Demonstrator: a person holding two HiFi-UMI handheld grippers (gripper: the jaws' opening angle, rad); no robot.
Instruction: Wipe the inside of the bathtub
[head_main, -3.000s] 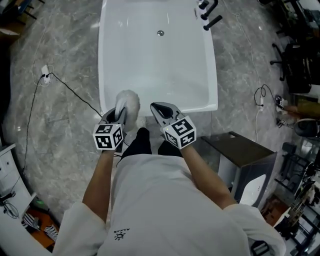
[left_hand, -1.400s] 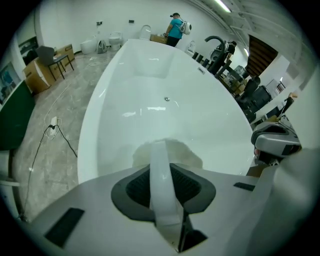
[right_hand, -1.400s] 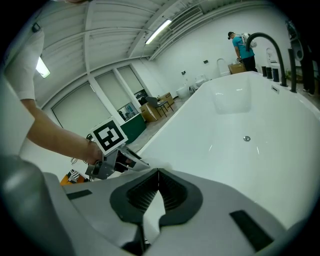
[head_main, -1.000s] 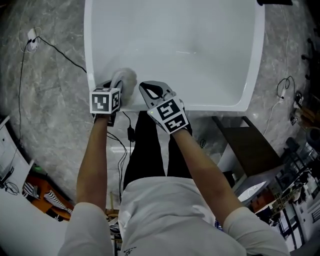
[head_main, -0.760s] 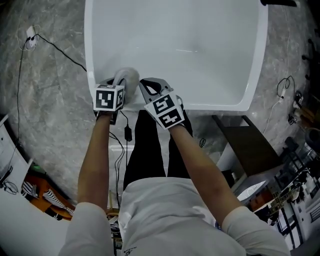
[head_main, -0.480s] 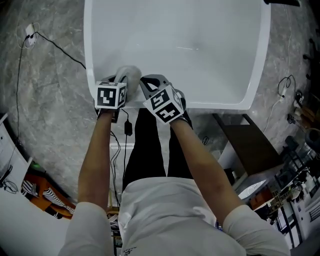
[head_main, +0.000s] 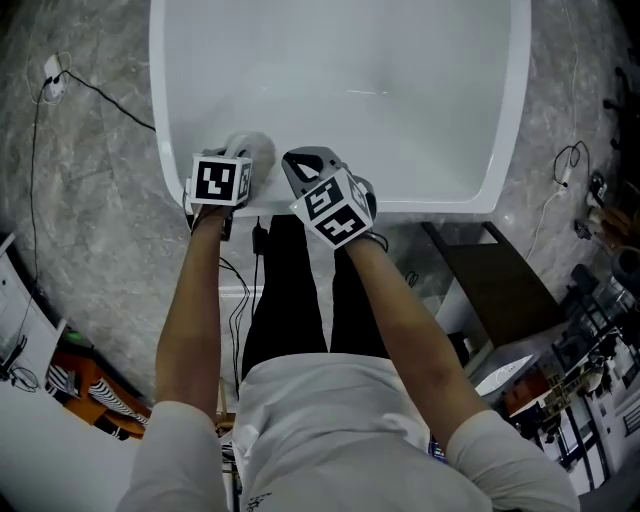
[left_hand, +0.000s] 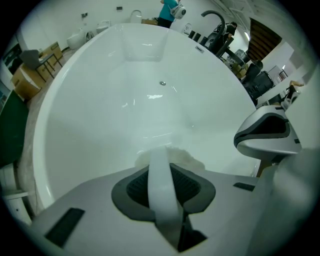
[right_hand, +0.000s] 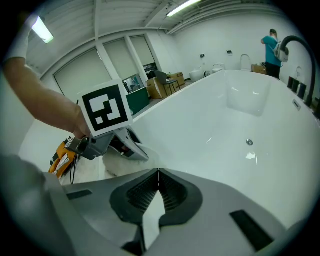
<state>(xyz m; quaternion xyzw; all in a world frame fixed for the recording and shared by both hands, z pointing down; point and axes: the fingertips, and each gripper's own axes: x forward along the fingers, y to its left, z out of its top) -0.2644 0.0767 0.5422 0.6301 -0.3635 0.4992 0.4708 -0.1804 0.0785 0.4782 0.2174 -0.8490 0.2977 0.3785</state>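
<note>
The white bathtub (head_main: 440, 207) fills the top of the head view, its near rim just below both grippers. My left gripper (head_main: 238, 166) is shut on a fluffy white cloth (head_main: 255, 147) that rests on the tub's inner wall by the near left corner. In the left gripper view the cloth (left_hand: 172, 154) bulges past the closed jaws of the left gripper (left_hand: 161, 167). My right gripper (head_main: 302, 162) is shut and holds nothing, hovering just right of the left one. The right gripper view shows the right gripper (right_hand: 158, 175), the cloth (right_hand: 111, 163) and the drain (right_hand: 249, 142).
A dark faucet (left_hand: 215, 20) stands on the far right rim. Black cables (head_main: 95, 88) cross the marble floor on the left, and a plug block (head_main: 258, 238) lies by the person's legs. A dark box (head_main: 492, 282) sits right of the tub. A person (right_hand: 272, 42) stands far off.
The person has stepped up to the tub, and both grippers now sit over its near rim. In the last second the right gripper drifted closer to the left one; the cloth stays gripped.
</note>
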